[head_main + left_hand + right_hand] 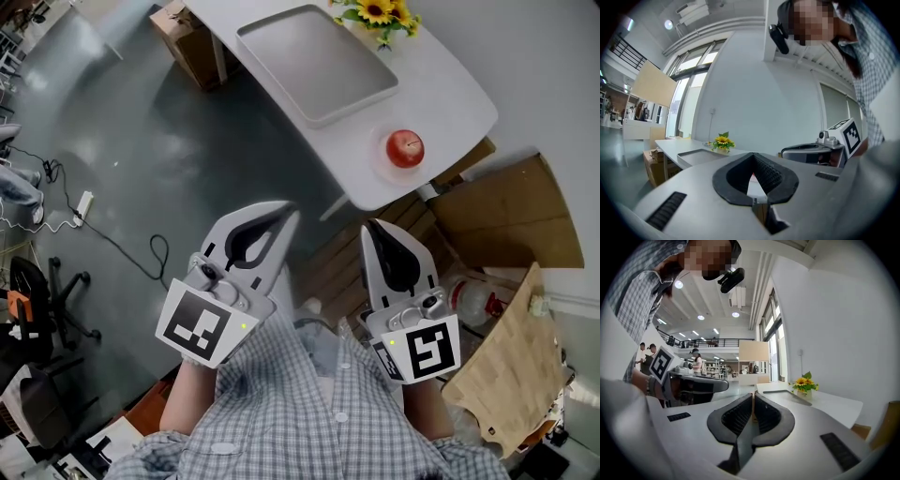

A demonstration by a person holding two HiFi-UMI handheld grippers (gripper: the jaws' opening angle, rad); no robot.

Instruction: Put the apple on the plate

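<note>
Looking steeply down, I see the white table [450, 84] carrying a grey tray [314, 61]. Held close to the wearer's checked shirt [309, 412], well short of the table, the left gripper [284, 214] and right gripper [371, 230] both have their jaws pressed together on nothing. On a white plate [380, 161] at the table's near corner sits the apple [405, 148]: red, glossy, round with no long axis, stem end up. Only the head view shows it plainly; the gripper views catch the sunflowers [805, 382] side-on.

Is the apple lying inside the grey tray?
No, the apple sits outside the tray, near the corner of the table.
</note>
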